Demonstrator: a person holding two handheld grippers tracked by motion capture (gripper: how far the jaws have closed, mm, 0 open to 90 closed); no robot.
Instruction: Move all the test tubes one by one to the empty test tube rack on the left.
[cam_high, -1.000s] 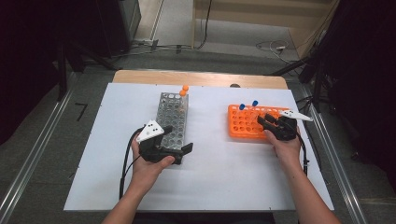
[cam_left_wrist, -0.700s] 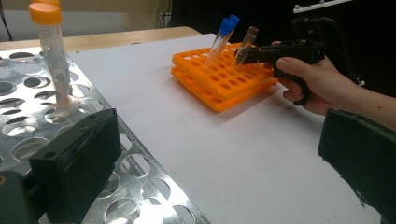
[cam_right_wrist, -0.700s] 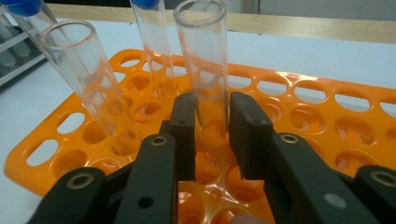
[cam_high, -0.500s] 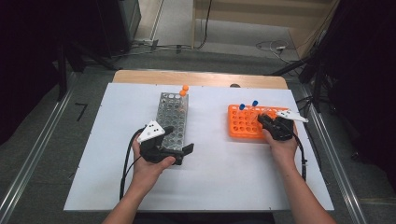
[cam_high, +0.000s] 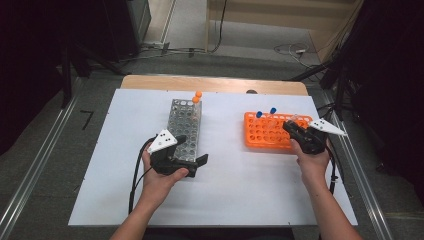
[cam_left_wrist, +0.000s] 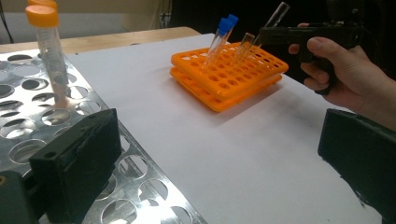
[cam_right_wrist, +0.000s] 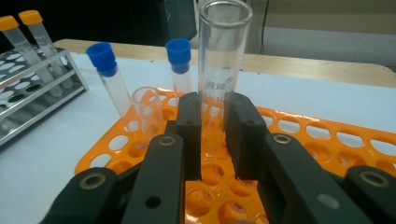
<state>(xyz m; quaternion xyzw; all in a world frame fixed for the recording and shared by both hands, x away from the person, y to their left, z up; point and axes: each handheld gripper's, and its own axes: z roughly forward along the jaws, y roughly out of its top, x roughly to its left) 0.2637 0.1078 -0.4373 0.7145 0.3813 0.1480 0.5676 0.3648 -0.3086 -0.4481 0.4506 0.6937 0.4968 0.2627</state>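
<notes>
High view: we see the right gripper (cam_high: 294, 128) at the near right edge of the orange rack (cam_high: 265, 134), which sits on the right half of the white surface (cam_high: 235, 200). The left gripper (cam_high: 192, 159) rests at the near end of the metal rack (cam_high: 184, 125), fingers spread wide around that end, gripping nothing that we can make out. Two orange-capped tubes (cam_high: 197, 97) stand at the metal rack's far end.

Left gripper view: the open glass tube (cam_left_wrist: 273, 21) sits tilted in the right gripper (cam_left_wrist: 264, 35), its lower end hidden behind the orange rack (cam_left_wrist: 224, 79). We judge the tilt a risk: if the tube is drawn off at an angle while its base is in a hole, it may bind and drag the light rack, which nothing holds down. A second uncapped tube (cam_left_wrist: 243, 46) leans just beside it and could be knocked.

Right gripper view: the fingers (cam_right_wrist: 189, 135) have just closed and now clamp the glass tube (cam_right_wrist: 219, 70) on its lower part, above the rack holes. The blue-capped tubes (cam_right_wrist: 107, 79) stand close behind. Smooth glass held low between hard pads may slip or pivot; too hard a squeeze could crack it.
</notes>
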